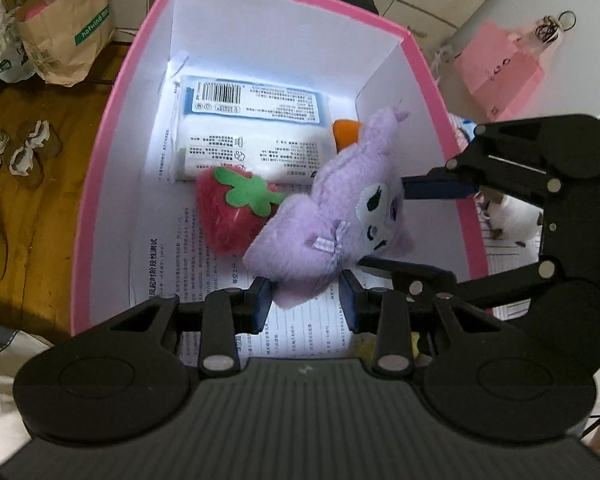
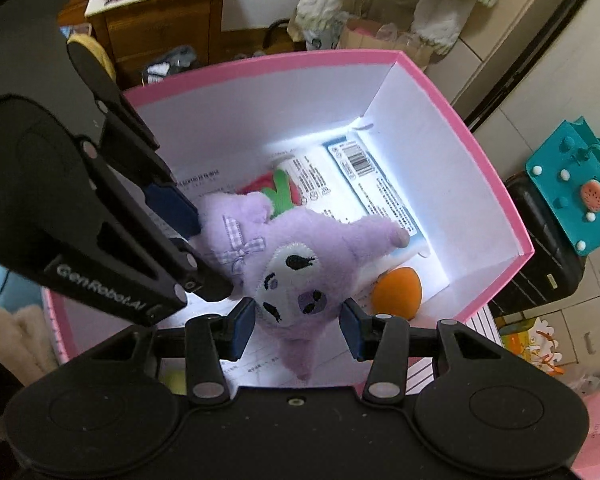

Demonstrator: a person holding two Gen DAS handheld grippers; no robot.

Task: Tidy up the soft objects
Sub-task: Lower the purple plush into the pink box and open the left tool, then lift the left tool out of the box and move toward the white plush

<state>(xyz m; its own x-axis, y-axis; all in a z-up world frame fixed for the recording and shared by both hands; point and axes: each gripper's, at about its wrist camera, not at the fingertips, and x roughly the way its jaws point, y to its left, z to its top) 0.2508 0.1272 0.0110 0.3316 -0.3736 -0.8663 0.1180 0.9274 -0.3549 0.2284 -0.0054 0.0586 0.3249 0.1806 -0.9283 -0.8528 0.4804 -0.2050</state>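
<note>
A purple plush toy with a white face lies inside a pink box with white inner walls; it also shows in the right wrist view. My left gripper is open, its pads on either side of the plush's lower end. My right gripper is open around the plush's head, and it shows from the side in the left wrist view. A red plush strawberry, an orange plush and a white tissue pack lie in the box.
Printed paper sheets line the box floor. Paper bags stand at the left on a wooden floor. A pink bag lies beyond the box on the right. A teal bag sits on a dark suitcase.
</note>
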